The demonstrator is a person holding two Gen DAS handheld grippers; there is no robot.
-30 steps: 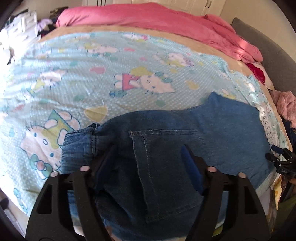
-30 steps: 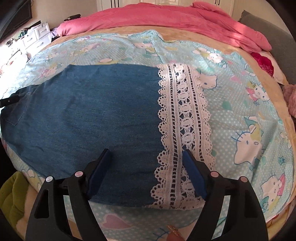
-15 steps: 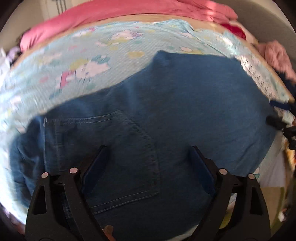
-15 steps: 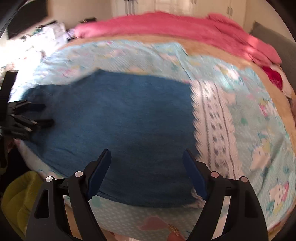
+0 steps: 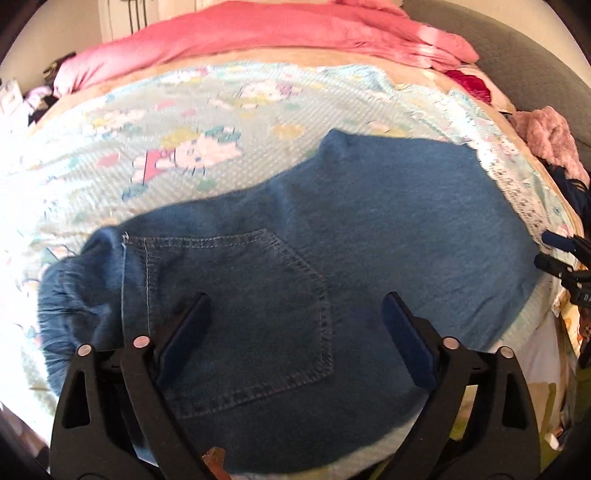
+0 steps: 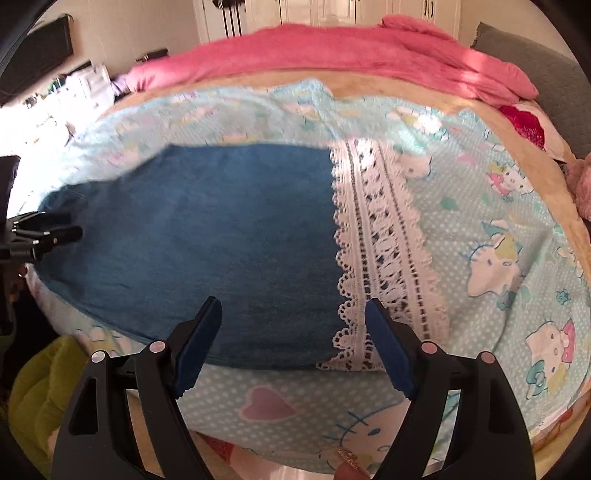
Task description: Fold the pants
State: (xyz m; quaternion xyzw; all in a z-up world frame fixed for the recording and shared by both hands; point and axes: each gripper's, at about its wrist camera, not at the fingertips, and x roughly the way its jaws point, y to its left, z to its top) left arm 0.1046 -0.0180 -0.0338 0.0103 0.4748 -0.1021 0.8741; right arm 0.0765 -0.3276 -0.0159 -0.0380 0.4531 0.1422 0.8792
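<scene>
Blue denim pants (image 5: 388, 221) lie flat across the bed, with the bunched waistband (image 5: 70, 295) at the left and a stitched back pocket (image 5: 236, 295) beside it. My left gripper (image 5: 295, 301) hovers over that pocket. Its jaws are opening, and nothing is pinched between them. In the right wrist view the pants (image 6: 207, 229) end at a white lace band (image 6: 376, 236). My right gripper (image 6: 293, 304) stands open above that leg end near the front edge, holding nothing. Each gripper shows at the other view's edge: the right gripper (image 5: 561, 254) and the left gripper (image 6: 44, 232).
The bed has a pale blue cartoon-cat sheet (image 6: 498, 229). A pink blanket (image 5: 277, 33) is heaped along the far side. A grey headboard (image 6: 535, 59) and pink plush fabric (image 5: 550, 140) are at the right. A green cushion (image 6: 40, 398) lies below the bed's front edge.
The left gripper slid from the waistband to over the back pocket, rolled, and its jaws spread wider. The right gripper pulled back slightly, still open over the lace end.
</scene>
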